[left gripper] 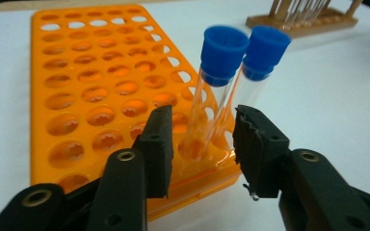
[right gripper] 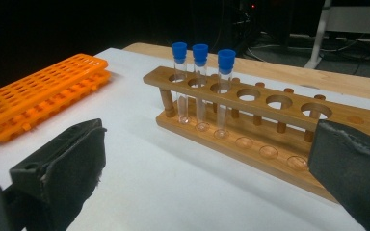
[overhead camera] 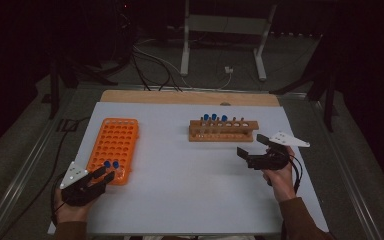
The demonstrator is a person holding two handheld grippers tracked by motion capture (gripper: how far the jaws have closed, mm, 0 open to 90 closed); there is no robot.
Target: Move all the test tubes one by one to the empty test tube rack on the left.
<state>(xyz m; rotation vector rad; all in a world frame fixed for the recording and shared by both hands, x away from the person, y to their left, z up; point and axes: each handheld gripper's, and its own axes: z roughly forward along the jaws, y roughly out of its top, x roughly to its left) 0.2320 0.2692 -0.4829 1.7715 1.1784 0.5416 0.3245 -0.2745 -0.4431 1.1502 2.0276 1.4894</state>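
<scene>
White surface (overhead camera: 190, 185), dark room. Your left gripper (left gripper: 200, 144) parted, loose around capped tube (left gripper: 212, 91) seated in orange rack (left gripper: 77, 96), near-left corner. Looks like release step; next, back out straight. Right gripper (right gripper: 207, 168) wide, empty, facing wooden rack (right gripper: 270, 120).

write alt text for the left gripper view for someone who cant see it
Two clear test tubes with blue caps stand side by side in corner holes of an orange rack on a white table. The left gripper has its black jaws open on either side of them, not pressing. A wooden rack sits far behind.
</scene>
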